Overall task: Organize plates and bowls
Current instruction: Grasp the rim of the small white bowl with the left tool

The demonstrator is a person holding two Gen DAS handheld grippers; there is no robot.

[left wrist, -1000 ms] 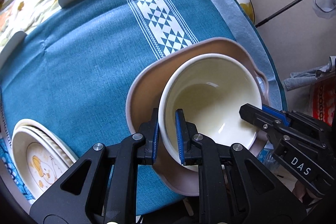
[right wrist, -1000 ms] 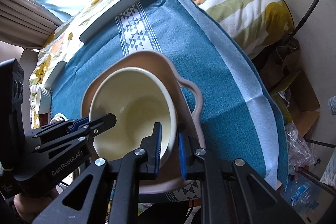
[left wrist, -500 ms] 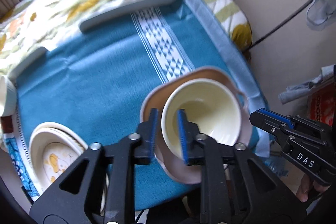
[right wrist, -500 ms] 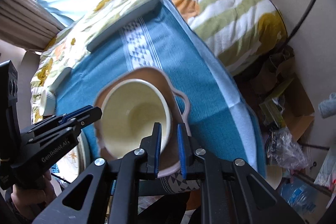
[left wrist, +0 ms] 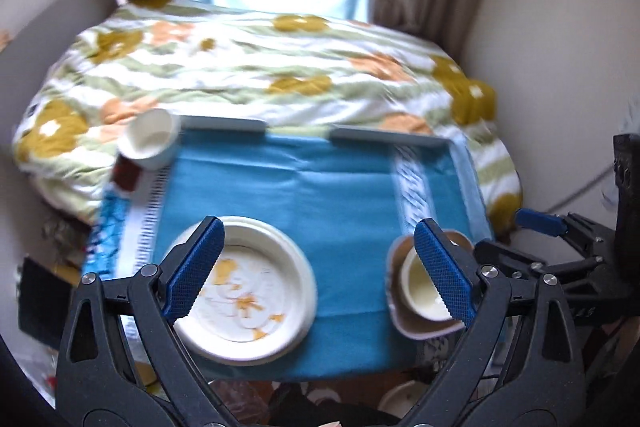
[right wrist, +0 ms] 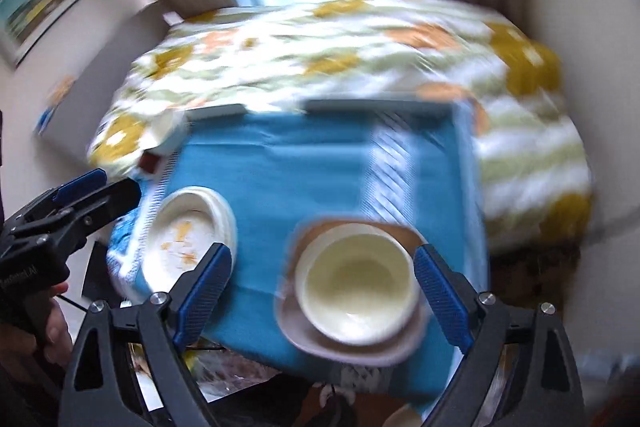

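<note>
A cream bowl [left wrist: 424, 291] [right wrist: 356, 291] sits inside a pinkish-brown handled dish [left wrist: 416, 331] [right wrist: 320, 347] at the near right of the blue cloth [left wrist: 320, 187]. A stack of white plates [left wrist: 248, 291] [right wrist: 184, 239] with yellow print lies at the near left. My left gripper [left wrist: 318, 227] hangs high above the table, jaws opening wide, nothing between them. My right gripper [right wrist: 324, 249] is also opening. The bowl shows between its fingers but lies well below, untouched. Each gripper appears at the edge of the other's view.
A small white cup [left wrist: 150, 139] stands at the cloth's far left corner. Two grey raised edges [left wrist: 384, 137] line the far side. Behind is a bed with a floral quilt [left wrist: 260, 67], then curtains and a window. A hand [right wrist: 52, 327] holds the left gripper.
Both grippers were shut on the cream bowl's rim. They have let go, opened wide, and risen back from the table. The bowl stays in the pink dish.
</note>
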